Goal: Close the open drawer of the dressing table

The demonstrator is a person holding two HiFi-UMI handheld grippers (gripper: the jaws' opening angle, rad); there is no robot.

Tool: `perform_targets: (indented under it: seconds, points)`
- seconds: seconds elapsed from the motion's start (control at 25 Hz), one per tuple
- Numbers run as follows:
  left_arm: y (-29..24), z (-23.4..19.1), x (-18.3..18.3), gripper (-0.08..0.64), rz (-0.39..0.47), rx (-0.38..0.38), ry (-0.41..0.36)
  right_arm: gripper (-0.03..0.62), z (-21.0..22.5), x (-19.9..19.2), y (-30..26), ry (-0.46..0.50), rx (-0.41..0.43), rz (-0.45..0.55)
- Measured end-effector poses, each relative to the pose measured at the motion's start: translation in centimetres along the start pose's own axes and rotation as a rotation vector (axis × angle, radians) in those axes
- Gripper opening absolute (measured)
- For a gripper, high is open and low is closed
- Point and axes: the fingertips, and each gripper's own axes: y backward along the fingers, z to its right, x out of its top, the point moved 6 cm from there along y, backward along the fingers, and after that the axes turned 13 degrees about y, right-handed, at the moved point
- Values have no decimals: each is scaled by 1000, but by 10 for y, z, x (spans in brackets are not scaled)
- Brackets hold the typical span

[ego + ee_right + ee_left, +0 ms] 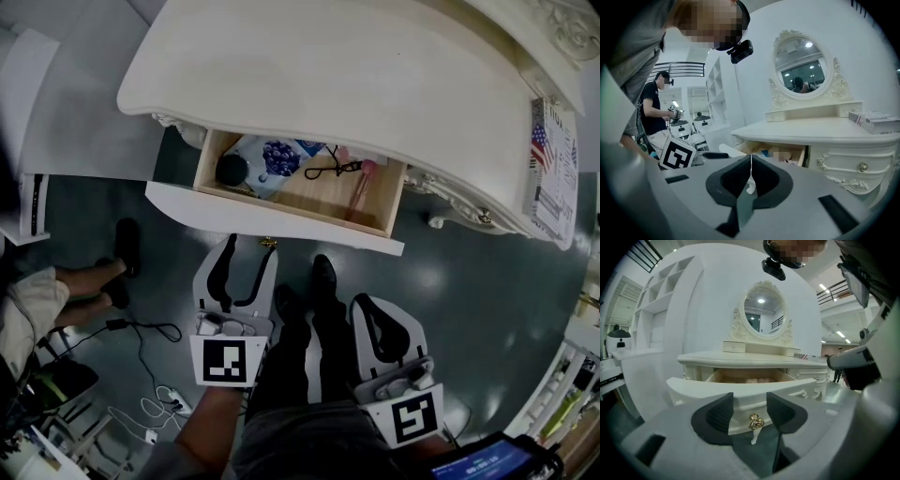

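Note:
The white dressing table point(375, 84) has its middle drawer point(272, 223) pulled out, showing a wooden inside. In it lie a black round thing point(232, 170), a blue-printed packet point(277, 159) and a pink item point(363, 183). My left gripper point(248, 251) is open just in front of the drawer front, not touching it. In the left gripper view the gold knob point(756, 422) shows between the jaws of that gripper point(750, 405), a little beyond them. My right gripper point(370, 309) hangs lower and further back, shut on nothing point(751, 161).
A flag-printed box point(553, 169) lies on the table's right end. The oval mirror point(761, 312) stands at the back. My own legs and shoes point(314, 281) are under the drawer. Another person's legs point(84, 279) and floor cables point(141, 337) are at the left.

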Motion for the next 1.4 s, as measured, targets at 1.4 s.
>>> perform_targets:
  seconds: [1.4]
  points:
    - [-40,5,17,232,30,24,-30,15,39,-6,-1,-14,-21,-9]
